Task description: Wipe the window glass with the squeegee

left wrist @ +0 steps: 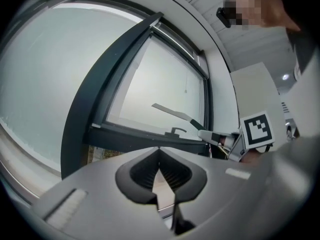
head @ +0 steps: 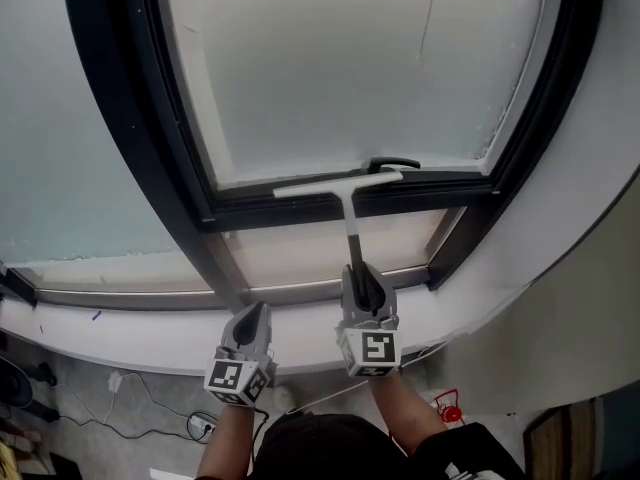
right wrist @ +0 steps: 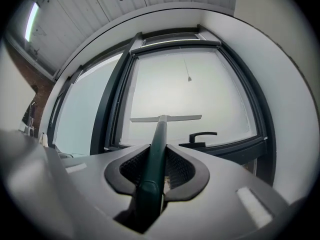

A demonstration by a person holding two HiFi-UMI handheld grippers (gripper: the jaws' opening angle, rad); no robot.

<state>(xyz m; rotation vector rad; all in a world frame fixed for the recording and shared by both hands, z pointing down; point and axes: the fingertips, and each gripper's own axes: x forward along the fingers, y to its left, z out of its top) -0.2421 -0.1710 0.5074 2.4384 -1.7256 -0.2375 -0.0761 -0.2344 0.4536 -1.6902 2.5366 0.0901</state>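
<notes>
Low on glass: squeegee blade crosswise, handle down into right claw.

Grey floor: white cable w/ plug, red item rt.

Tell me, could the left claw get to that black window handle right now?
Probably yes. From the left claw, the window handle shows with nothing in front of it. The squeegee held in the right claw hangs close beside it, though.
</notes>
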